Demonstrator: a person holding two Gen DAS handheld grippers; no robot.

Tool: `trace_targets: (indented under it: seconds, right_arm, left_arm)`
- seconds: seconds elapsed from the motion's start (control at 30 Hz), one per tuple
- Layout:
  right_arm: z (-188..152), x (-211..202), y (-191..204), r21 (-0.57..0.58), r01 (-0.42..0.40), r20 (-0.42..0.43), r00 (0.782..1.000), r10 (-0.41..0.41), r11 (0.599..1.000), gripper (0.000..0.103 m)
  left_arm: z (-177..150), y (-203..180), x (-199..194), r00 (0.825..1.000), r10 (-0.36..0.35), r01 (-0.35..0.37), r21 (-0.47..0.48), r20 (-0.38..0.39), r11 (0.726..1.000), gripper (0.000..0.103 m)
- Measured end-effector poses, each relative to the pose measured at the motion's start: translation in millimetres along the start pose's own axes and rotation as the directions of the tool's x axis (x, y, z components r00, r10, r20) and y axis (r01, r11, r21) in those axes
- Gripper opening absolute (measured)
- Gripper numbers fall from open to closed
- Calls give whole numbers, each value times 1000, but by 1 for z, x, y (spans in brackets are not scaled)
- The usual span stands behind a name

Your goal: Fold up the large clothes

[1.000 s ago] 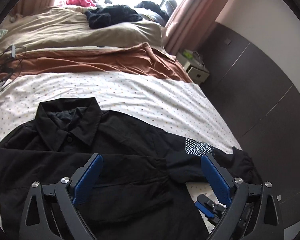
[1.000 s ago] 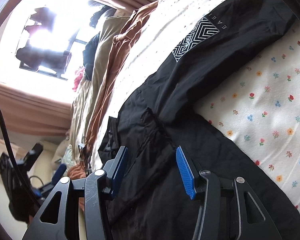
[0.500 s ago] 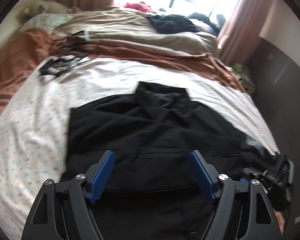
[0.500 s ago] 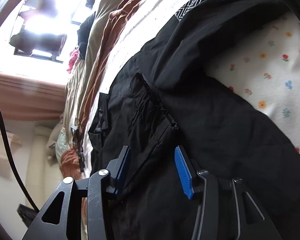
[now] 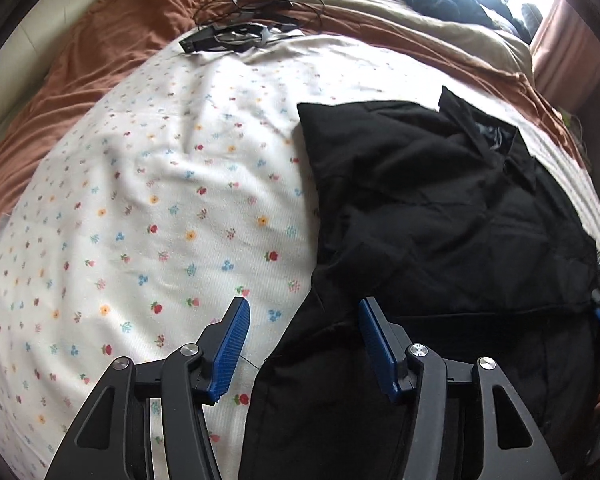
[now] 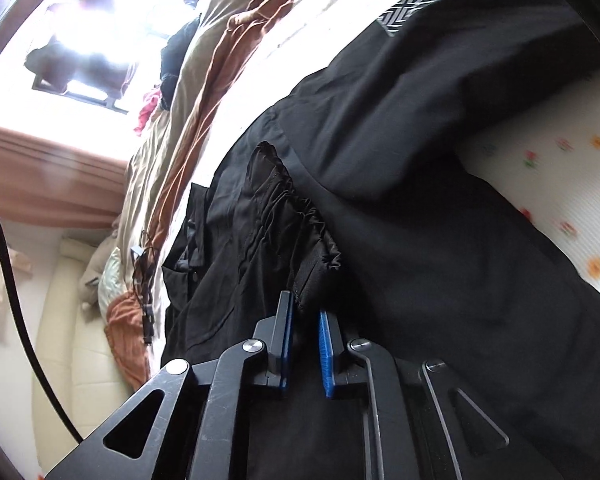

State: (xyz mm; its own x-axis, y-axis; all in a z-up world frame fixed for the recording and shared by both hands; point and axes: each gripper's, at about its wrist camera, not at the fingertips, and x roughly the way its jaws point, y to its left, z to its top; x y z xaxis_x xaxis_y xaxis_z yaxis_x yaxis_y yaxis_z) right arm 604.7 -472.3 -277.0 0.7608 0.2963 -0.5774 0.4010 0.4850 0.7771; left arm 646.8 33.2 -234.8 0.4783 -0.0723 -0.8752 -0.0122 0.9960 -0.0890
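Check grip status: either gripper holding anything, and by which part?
Right gripper is pinched on the black jacket at its gathered cuff. Left gripper is open, holding nothing.

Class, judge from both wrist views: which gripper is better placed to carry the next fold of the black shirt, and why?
Right. The right gripper is nearly shut on the gathered cuff of the black shirt, ready to carry it. The left gripper is open over the shirt's edge, holding nothing.

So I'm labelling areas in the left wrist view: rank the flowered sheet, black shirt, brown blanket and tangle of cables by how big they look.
1. Flowered sheet
2. Black shirt, close behind; it lies nearer the camera, so this order is unsure
3. Brown blanket
4. Cables, smallest
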Motion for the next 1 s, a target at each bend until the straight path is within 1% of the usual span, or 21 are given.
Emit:
trace_targets:
  seconds: [0.1, 0.17, 0.2, 0.33, 0.37, 0.4, 0.43, 0.47, 0.53, 0.6, 0.63, 0.7, 0.77, 0.83, 1.0]
  right_arm:
    - [1, 5, 1, -4, -9, -6, 1000, 9, 1000, 12]
    - [2, 8, 3, -16, -16, -9, 1000, 15, 1000, 12]
    - [4, 10, 3, -20, -19, -11, 1000, 19, 1000, 12]
    - [5, 5, 0, -11, -36, -11, 999, 36, 999, 13]
    - [5, 2, 0, -9, -29, -12, 1000, 29, 1000, 18]
    - [5, -1, -2, -10, -21, -8, 1000, 21, 1000, 20]
    - [5, -11, -2, -16, -8, 11, 1000, 8, 1000, 27]
    - [5, -19, -2, -17, -4, 27, 1000, 4, 1000, 36]
    - [7, -35, -3, -10, -2, 58, 998, 2, 1000, 43]
    - [9, -53, -5, -5, 18, 88, 996, -18, 1000, 44]
    - [10, -60, -6, -5, 28, 98, 995, -27, 1000, 44]
    - [14, -76, -9, -13, 45, 117, 992, -43, 999, 45]
    - [18, -90, -14, -9, 69, 131, 989, -67, 998, 53]
    - [21, -103, -19, -5, 82, 152, 985, -80, 997, 58]
    - [36, -132, -36, 25, 137, 199, 970, -139, 990, 58]
  left_arm:
    - [0, 1, 6, 1000, 22, -22, 3, 6, 1000, 59]
    - [3, 4, 6, 996, 83, -83, 0, 22, 997, 59]
    - [5, 6, 6, 995, 98, -98, -6, 26, 995, 59]
    - [5, 8, 4, 994, 106, -106, -20, 26, 994, 59]
    - [5, 7, 2, 993, 115, -115, -24, 29, 993, 59]
    - [5, 6, -1, 992, 123, -122, -30, 34, 992, 59]
    - [6, 4, -6, 991, 130, -128, -38, 44, 991, 59]
    - [5, 1, -13, 990, 127, -124, -45, 58, 991, 59]
    - [5, -6, -24, 992, 108, -104, -58, 72, 993, 65]
    - [5, -16, -35, 993, 73, -67, -71, 90, 995, 79]
    - [5, -23, -41, 993, 53, -46, -74, 105, 996, 82]
    - [3, -38, -53, 991, 22, -12, -72, 135, 997, 93]
    - [1, -55, -64, 987, -4, 14, -63, 158, 998, 97]
    - [-1, -70, -71, 985, -33, 43, -60, 167, 997, 97]
    - [-8, -110, -86, 977, -110, 124, -64, 184, 990, 97]
